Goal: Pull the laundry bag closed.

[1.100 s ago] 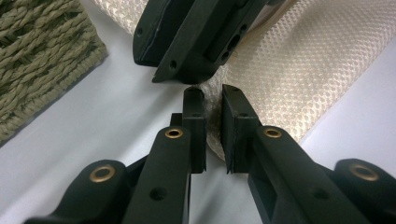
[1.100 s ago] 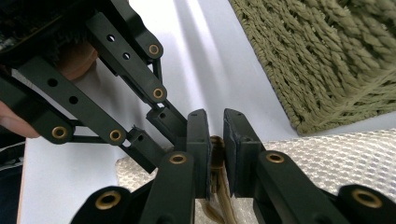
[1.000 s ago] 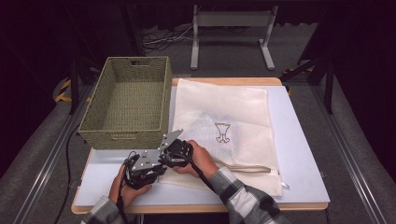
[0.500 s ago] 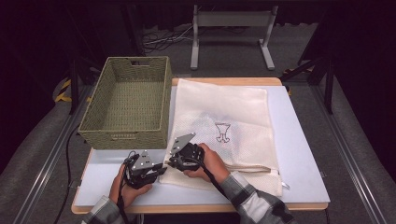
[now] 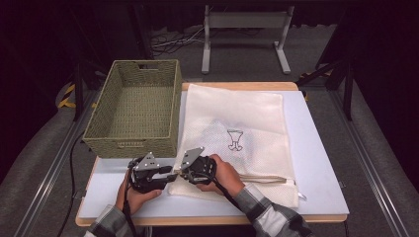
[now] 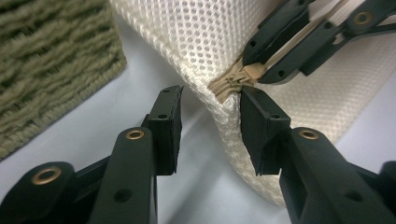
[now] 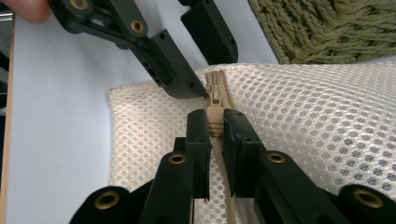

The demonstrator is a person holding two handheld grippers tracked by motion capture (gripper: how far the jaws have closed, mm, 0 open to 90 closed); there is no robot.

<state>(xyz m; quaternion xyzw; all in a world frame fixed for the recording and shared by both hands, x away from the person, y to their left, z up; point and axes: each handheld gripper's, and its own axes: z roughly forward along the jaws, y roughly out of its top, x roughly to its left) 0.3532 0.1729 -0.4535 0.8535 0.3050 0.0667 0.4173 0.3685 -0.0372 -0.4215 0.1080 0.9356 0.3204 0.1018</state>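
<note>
My right gripper (image 7: 215, 128) has its two jaws squeezed together on the tan zipper pull (image 7: 214, 112) of the mesh bag (image 5: 237, 133). My left gripper (image 6: 210, 123) has its jaws apart. The near left corner of the bag sits between them, right where the zipper (image 6: 231, 84) ends. One jaw looks like it touches the corner. The other jaw is off to the side over the bare table (image 5: 316, 158).

A second ago my two grippers were bunched up together at this corner. Now my right one has slid a tiny bit to the right and sits on the pull. My left one has stayed put at the corner. I think this means I am getting ready to open the zipper. My left jaws would need to close on the corner to hold it, so my right hand can tug the pull along the near edge.

The bag lies flat on the table, with its zipper along the near side. The green woven basket (image 5: 136, 106) sits just left of it. I see nothing in the basket.
</note>
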